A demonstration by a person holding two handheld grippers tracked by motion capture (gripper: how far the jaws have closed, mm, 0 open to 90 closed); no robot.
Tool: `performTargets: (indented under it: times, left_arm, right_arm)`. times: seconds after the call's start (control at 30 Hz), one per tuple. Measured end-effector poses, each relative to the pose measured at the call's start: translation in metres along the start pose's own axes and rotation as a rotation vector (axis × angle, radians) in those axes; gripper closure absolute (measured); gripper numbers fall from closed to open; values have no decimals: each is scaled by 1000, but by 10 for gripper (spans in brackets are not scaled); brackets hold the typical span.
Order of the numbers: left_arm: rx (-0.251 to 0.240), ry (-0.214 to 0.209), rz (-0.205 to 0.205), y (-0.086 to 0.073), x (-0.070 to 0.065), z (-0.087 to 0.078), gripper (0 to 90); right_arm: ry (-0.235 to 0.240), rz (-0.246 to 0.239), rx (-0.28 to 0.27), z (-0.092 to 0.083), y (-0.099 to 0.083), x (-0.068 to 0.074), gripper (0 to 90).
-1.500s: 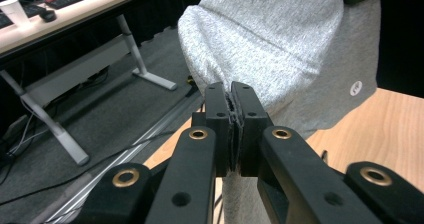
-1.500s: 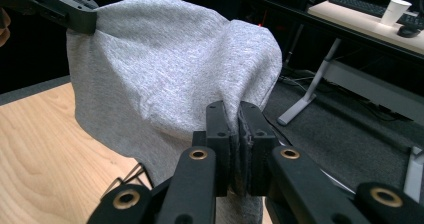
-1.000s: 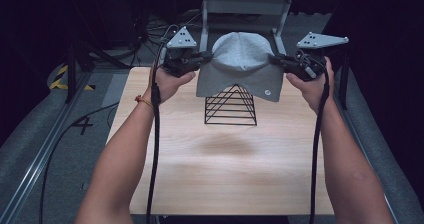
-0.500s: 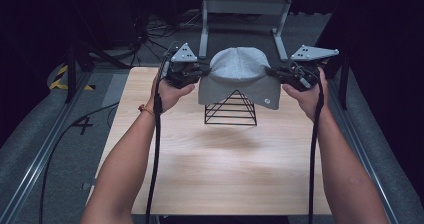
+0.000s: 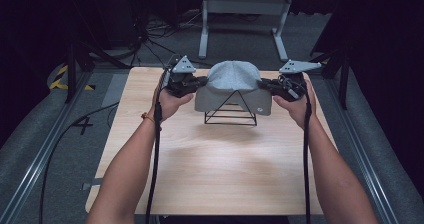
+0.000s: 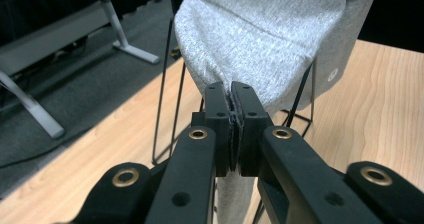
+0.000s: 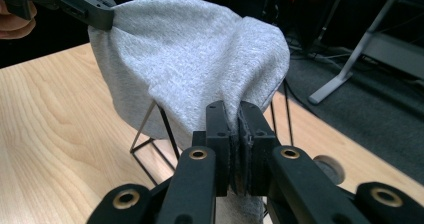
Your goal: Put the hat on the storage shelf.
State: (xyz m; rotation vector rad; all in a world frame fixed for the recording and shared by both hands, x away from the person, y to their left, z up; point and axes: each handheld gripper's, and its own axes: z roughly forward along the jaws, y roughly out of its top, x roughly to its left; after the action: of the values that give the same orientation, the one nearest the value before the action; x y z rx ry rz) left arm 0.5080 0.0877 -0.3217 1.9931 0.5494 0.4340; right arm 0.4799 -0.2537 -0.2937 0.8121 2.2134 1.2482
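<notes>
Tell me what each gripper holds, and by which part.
Both hold the grey knit fabric hat: left gripper and right gripper pinch opposite sides of its lower edge.

Each gripper, the left gripper (image 5: 197, 82) and the right gripper (image 5: 267, 85), is black, topped by a grey three-cornered plate dotted with small holes, and trails a black cable along a bare forearm. Up close, the fingers (image 6: 218, 116) are blocky black bars on arms set with brass-ringed screw holes. A thin bracelet (image 5: 148, 118) circles the left wrist.
</notes>
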Motion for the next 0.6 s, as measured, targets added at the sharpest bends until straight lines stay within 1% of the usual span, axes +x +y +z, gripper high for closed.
performTargets:
  times: [0.07,0.1,0.2,0.23,0.27,0.33,0.37,0.4,0.47,0.5,0.53,0.57,0.6]
  left_arm:
    - [6,-6,1,-6,-1,4,871]
    - [6,-13,-6,-11,-3,7,870]
    - [12,-11,2,-15,-4,10,870]
    - [17,-18,2,-19,-5,12,870]
    - [17,-16,3,-22,-6,13,870]
    - [26,-21,1,-26,-8,16,871]
    - [31,-18,-8,-31,-9,18,870]
    - [31,-18,-8,-31,-9,18,870]
    - [41,-12,-17,-37,-10,23,870]
    - [50,-8,-9,-38,-10,24,870]
    - [62,-13,-14,-41,-12,27,870]
    - [61,-11,-2,-41,-13,29,870]
    - [61,-11,-2,-41,-13,29,870]
  right_arm:
    - [7,4,12,5,-7,0,849]
    - [11,10,22,8,-11,1,849]
    - [13,15,28,10,-16,1,849]
    - [15,17,32,11,-18,0,849]
    - [19,20,37,12,-22,1,849]
    - [20,23,46,15,-26,1,849]
    - [26,33,45,16,-31,2,849]
    - [26,33,45,16,-31,2,849]
    - [22,33,61,19,-36,2,849]
    - [17,37,78,23,-42,2,849]
    - [14,36,88,24,-45,1,849]
    - [12,37,96,26,-48,1,849]
    - [12,37,96,26,-48,1,849]
